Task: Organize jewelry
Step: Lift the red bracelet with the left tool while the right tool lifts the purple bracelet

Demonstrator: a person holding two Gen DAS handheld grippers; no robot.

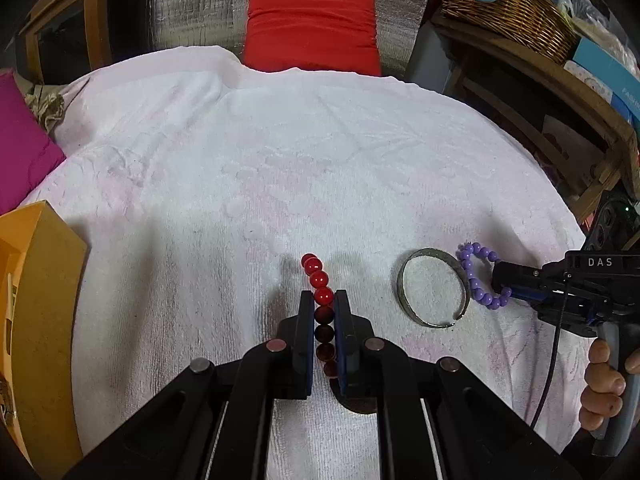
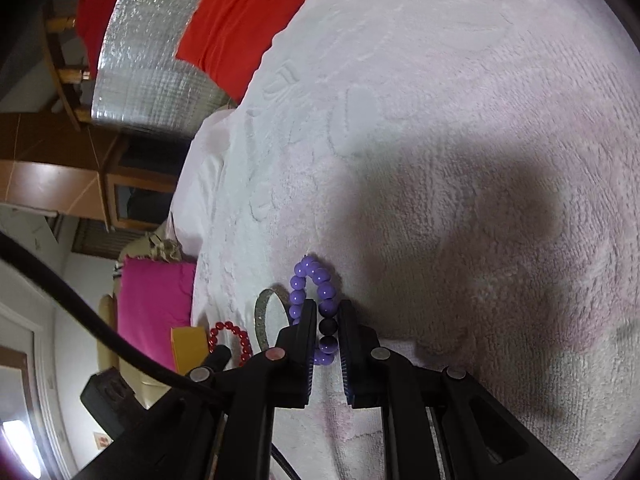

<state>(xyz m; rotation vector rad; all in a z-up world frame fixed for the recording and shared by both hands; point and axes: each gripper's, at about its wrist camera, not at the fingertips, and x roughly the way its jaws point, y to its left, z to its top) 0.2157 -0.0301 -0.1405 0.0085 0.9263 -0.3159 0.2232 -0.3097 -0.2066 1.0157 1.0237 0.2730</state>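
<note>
A white terry towel (image 1: 320,152) covers the tabletop. One orange cardboard box (image 1: 44,320) sits at its left edge. One silver metal bangle (image 1: 434,286) lies just beside one purple bead bracelet (image 2: 316,304), on which the right gripper (image 2: 325,308) has its jaws clamped. The left gripper (image 1: 323,300) has its jaws clamped on one red bead bracelet (image 1: 320,288).

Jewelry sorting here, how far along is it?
Early, it seems. Nothing visibly put away: what shows of the yellow box holds no jewelry. In hand: the left gripper pinches the red bead bracelet, the right gripper the purple bead bracelet. Left: the metal bangle lies on the white towel.
</note>
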